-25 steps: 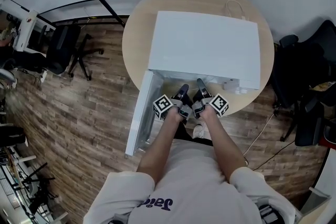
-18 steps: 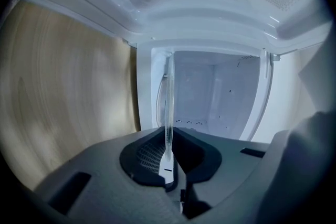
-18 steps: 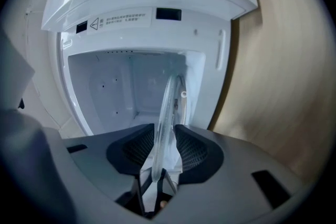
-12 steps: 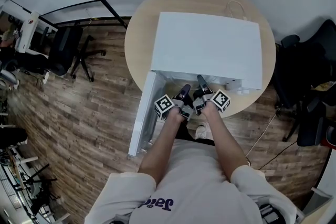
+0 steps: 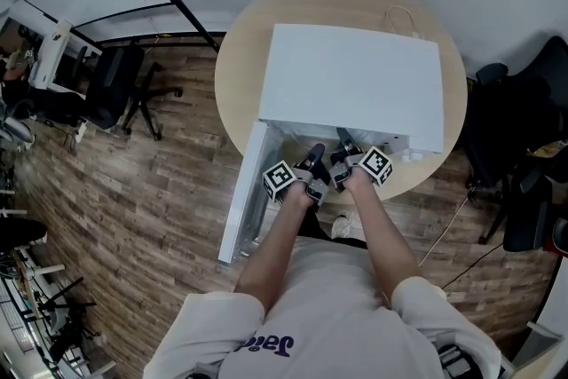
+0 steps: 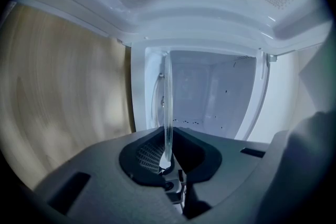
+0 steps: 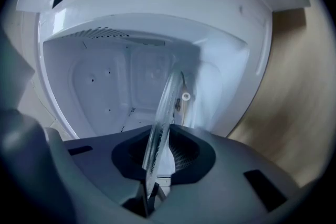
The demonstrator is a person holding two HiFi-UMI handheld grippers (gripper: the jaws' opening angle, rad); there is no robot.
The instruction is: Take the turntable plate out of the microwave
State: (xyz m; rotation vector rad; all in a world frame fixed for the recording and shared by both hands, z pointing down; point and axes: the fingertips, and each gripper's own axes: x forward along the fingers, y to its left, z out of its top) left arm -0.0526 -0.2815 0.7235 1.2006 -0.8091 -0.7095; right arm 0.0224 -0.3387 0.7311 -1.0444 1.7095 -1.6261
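The white microwave stands on a round wooden table with its door swung open at the left. Both grippers reach into its mouth. In the left gripper view the clear glass turntable plate stands edge-on, and my left gripper is shut on its rim. In the right gripper view the plate runs tilted between the jaws of my right gripper, which have just been closing and now pinch its rim. In the head view the left gripper and right gripper sit side by side; the plate is hidden there.
The microwave's white cavity lies behind the plate. A white cable lies on the table behind the oven. Office chairs stand on the wood floor at the left, and dark chairs at the right.
Both grippers stay at the microwave's mouth. The right gripper has edged slightly deeper in the head view; the left one has kept its place.
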